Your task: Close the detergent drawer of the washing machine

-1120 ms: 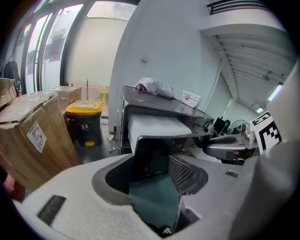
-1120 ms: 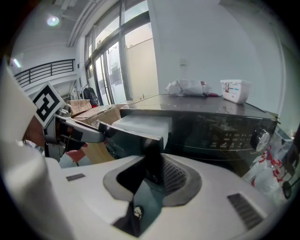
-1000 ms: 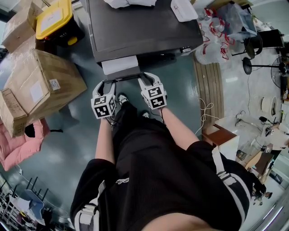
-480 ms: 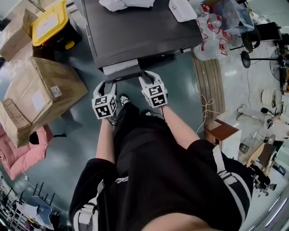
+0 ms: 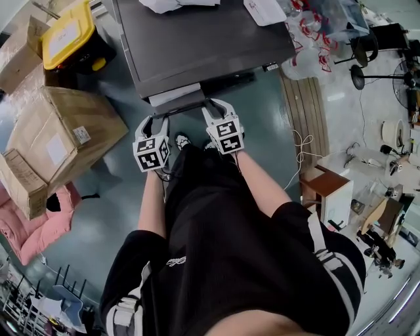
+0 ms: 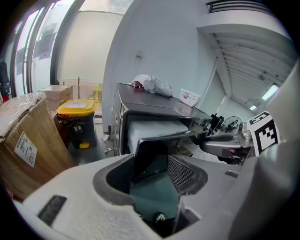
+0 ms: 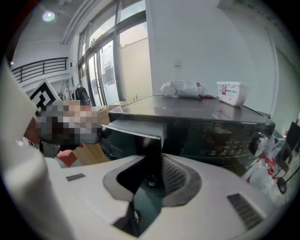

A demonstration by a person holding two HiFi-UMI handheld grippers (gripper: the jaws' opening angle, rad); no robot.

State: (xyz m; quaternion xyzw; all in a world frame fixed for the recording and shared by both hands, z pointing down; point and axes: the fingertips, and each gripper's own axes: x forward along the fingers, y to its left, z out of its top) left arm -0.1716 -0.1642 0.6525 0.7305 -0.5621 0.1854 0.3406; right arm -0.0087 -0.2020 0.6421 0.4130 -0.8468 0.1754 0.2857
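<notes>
1. Detergent drawer (image 5: 174,96): pulled part-way out of the washing machine (image 5: 203,39), at the left of its front in the head view. White tray showing behind the dark front panel.
2. Right tool (image 5: 216,108): pinching the right end of that panel, jaws about half-way in on its edge.
3. Left tool (image 5: 155,121): spread wide and just narrowing a little, with the panel's left end standing in the gap.
4. Push both ends together and at the same pace, straight in along the tray's own line toward the machine. Leading with one side risks skewing the tray and jamming it.
5. Keep the push level, neither lifting nor bearing down on the panel.
6. Slow down near the end, and clear any jaw from behind the panel before it meets the machine's face. Finish with a flat press on the panel's front until it sits flush.
7. Counted at the task: one washing machine, one drawer, two tools.
8. Counted on the machine's top: one crumpled white bundle (image 5: 176,4) and one white tub (image 5: 264,10).
9. Counted on the floor to the left:
   - one black bin with a yellow lid (image 5: 68,34)
   - one pink cloth heap (image 5: 26,226)
   - two cardboard boxes (image 5: 69,131) for certain, perhaps a third, the lowest being hard to separate from the big one.
</notes>
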